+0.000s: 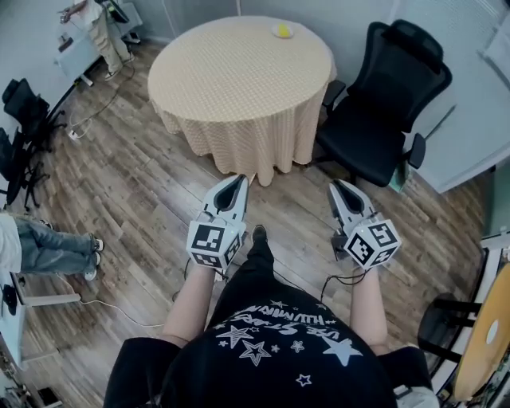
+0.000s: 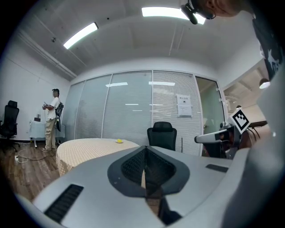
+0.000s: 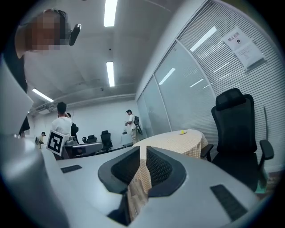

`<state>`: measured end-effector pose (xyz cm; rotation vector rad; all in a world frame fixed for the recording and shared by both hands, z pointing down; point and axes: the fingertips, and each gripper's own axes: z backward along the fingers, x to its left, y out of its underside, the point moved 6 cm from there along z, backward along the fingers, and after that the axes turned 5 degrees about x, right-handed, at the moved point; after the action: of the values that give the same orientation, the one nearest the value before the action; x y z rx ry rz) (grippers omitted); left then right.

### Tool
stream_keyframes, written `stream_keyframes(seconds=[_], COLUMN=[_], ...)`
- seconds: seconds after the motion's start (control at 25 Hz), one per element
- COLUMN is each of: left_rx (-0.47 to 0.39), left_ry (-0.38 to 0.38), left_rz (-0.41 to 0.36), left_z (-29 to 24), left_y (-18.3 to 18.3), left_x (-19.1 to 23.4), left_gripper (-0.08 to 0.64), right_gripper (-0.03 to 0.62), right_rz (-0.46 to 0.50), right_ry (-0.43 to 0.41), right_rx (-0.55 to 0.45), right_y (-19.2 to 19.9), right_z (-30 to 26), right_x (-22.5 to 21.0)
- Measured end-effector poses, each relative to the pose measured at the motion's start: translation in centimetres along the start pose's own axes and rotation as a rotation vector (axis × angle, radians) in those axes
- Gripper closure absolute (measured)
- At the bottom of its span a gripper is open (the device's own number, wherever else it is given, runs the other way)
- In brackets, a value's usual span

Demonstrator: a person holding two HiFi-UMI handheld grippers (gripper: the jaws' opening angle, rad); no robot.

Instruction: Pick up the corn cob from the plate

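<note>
A yellow corn cob (image 1: 281, 30) lies on a small plate at the far edge of a round table (image 1: 231, 80) covered with a beige checked cloth. Both grippers hang over the wooden floor, short of the table's near edge, pointing level at it. My left gripper (image 1: 239, 180) is shut with nothing in it, and so is my right gripper (image 1: 338, 186). In the left gripper view the corn cob (image 2: 119, 141) shows far off above the closed jaws (image 2: 144, 153). The right gripper view has the corn cob (image 3: 182, 132) past its jaws (image 3: 142, 153).
A black office chair (image 1: 390, 103) stands against the table's right side. A person (image 1: 96, 24) stands by a desk at the far left, and another person's legs (image 1: 48, 247) show at the left edge. Cables lie on the floor near a second black chair (image 1: 24, 107).
</note>
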<state>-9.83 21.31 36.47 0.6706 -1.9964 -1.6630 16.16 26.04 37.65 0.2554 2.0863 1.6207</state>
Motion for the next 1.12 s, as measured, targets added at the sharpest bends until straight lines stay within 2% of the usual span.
stream_keyframes(seconds=[0.28,0.48,0.64,0.84,1.12], left_rx=[0.005,0.005,-0.011,0.007,0.036], left_ry=[0.001,0.016,0.031,0.039,0.019], left_rz=[0.013,0.063,0.039,0.038,0.047], left_z=[-6.9,-11.4,-15.6,-18.9,-21.5], left_y=[-1.2,-1.8,-3.6,-4.2,-3.9], left_x=[7.6,13.7,17.2,19.9,22.6], left_gripper=[0.551,0.551,0.551,0.551,0.551], right_gripper=[0.537,0.537,0.537,0.537,0.537], right_rz=[-0.013,-0.032,-0.030,-0.035,-0.071], right_ry=[0.033,0.046,0.053,0.086,0.086], right_rx=[0.029,0.036,0.031,0.010,0.011], right_y=[-2.8,-5.7,-8.1,-9.9,-9.6], right_z=[-8.6,-15.4,-20.3,-24.4,-27.5], right_x=[-3.7,-5.6,-7.6,-9.3,-11.7])
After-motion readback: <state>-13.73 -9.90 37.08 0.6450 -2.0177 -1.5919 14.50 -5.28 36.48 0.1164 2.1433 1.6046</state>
